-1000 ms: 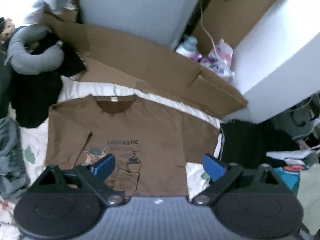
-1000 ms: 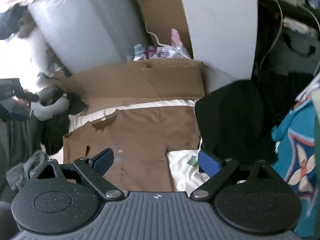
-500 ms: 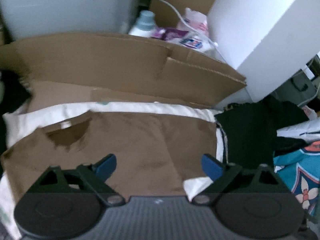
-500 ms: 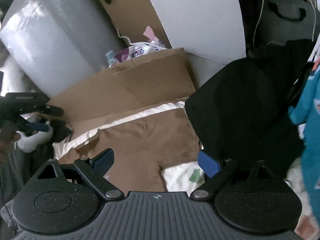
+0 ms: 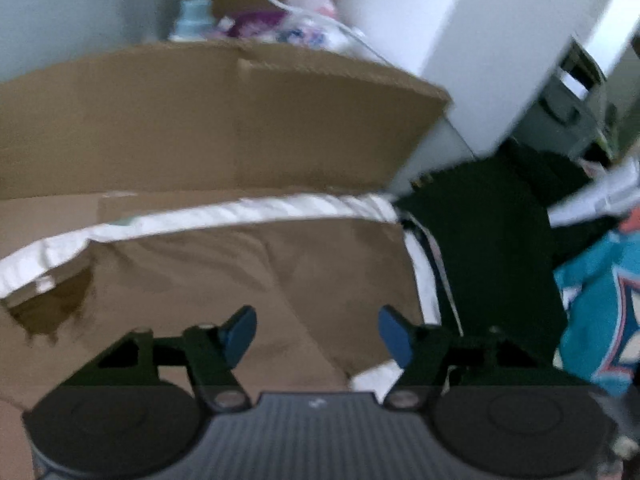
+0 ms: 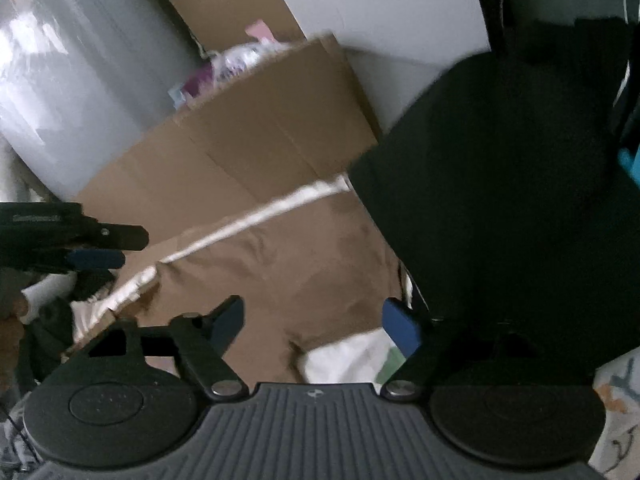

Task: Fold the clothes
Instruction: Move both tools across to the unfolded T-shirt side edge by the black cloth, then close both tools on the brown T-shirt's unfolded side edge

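Left tongs point(image 5: 318, 334) and right tongs point(image 6: 314, 326), both narrowing with nothing pinched yet, hover over the brown T-shirt point(image 5: 248, 280) spread flat on the bed, likely to grasp its sleeve side.

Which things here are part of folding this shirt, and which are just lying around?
Part of the job: brown T-shirt, left gripper and right gripper, both with jaws closing above it.

Just lying about: cardboard, black garment, teal garment, bottle, white bedding.
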{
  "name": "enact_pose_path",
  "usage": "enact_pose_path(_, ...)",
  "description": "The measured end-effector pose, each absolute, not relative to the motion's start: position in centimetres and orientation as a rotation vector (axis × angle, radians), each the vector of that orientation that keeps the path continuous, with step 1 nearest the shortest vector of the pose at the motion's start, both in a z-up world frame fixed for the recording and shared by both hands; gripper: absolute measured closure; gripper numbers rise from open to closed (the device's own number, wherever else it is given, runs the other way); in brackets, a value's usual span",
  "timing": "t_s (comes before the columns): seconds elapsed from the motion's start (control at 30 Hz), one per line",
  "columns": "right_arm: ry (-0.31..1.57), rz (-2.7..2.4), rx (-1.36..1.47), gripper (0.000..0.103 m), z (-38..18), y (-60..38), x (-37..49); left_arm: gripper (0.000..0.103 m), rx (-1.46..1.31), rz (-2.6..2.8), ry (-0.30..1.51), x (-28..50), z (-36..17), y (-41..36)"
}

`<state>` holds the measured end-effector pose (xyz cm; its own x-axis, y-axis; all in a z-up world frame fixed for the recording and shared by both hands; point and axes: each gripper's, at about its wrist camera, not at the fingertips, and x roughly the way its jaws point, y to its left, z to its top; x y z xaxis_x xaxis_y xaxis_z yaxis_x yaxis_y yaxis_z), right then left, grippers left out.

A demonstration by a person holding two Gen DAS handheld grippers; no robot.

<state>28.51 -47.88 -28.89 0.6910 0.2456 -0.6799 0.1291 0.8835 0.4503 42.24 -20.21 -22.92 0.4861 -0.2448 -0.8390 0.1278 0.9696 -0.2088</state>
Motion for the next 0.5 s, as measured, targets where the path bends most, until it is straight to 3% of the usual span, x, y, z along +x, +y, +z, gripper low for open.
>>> enact_pose_path(0.1, 0.83, 0.058, 0.519, 0.043, -31.5, -48.0, 28.9, 0.034, -0.087, -0.249, 1.038, 41.6, -24.6, -21.2)
enact_pose_path(0.17, 0.835, 0.053, 0.551, 0.049, -32.7, -48.1, 29.2, 0.041, -0.069, -0.253, 1.057, 41.5, -25.9, -21.4)
enact_pose_path(0.27, 0.835, 0.022, 0.567, 0.049, -34.5, -48.1, 29.9, 0.058, -0.081, -0.247, 1.07, 41.4, -27.7, -21.3)
enact_pose_path(0.37, 0.855, -0.006, 0.586, 0.049, -36.3, -48.1, 31.4, 0.064, -0.061, -0.278, 1.072, 41.7, -29.3, -21.6)
enact_pose_path(0.5, 0.874, -0.034, 0.637, 0.049, -37.6, -48.9, 32.4, 0.064, -0.043, -0.302, 1.09, 42.6, -31.2, -22.2)
